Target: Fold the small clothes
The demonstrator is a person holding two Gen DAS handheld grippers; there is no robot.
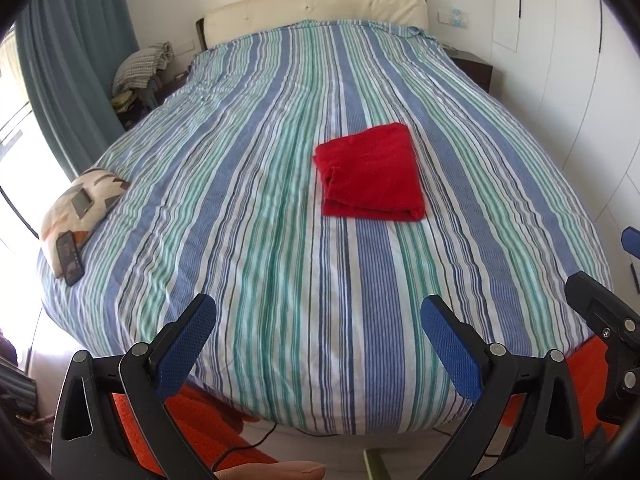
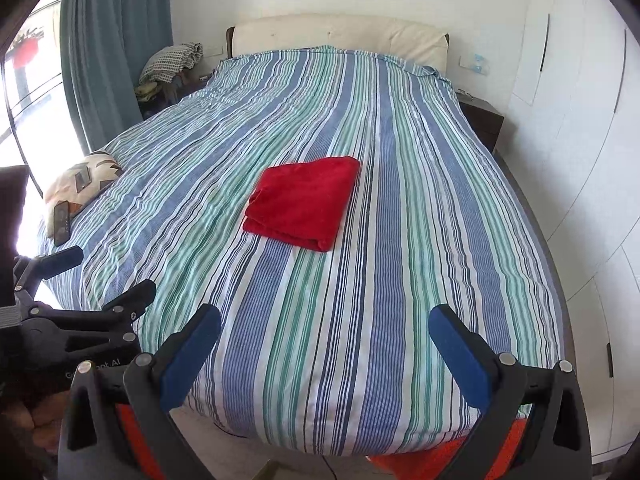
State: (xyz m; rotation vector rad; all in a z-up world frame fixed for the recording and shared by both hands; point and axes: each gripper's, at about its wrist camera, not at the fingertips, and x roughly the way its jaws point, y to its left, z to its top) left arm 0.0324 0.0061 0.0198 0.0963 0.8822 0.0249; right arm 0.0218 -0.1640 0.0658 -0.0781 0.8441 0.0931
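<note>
Left wrist view – folded red cloth [image 1: 370, 174] mid-bed [image 1: 240, 200], both hand-held grippers [image 1: 318, 314] [image 2: 325, 324] spread, well apart from it

The left tool [image 1: 318, 314] has two black plastic arms that fork outward, each ending in a flat finger faced with a blue pad [image 1: 184, 344] of fine mesh-like texture. Round silver rivets sit at the pivots, and long slots are cut through the black side plates. The right tool [image 2: 325, 326] is built the same way: black forked arms, blue textured pads [image 2: 460, 360], silver rivets at the joints, slotted plates. In the right wrist view the left tool's black body shows from the side, with small silver screw heads and partly hidden white lettering on its housing.
</note>
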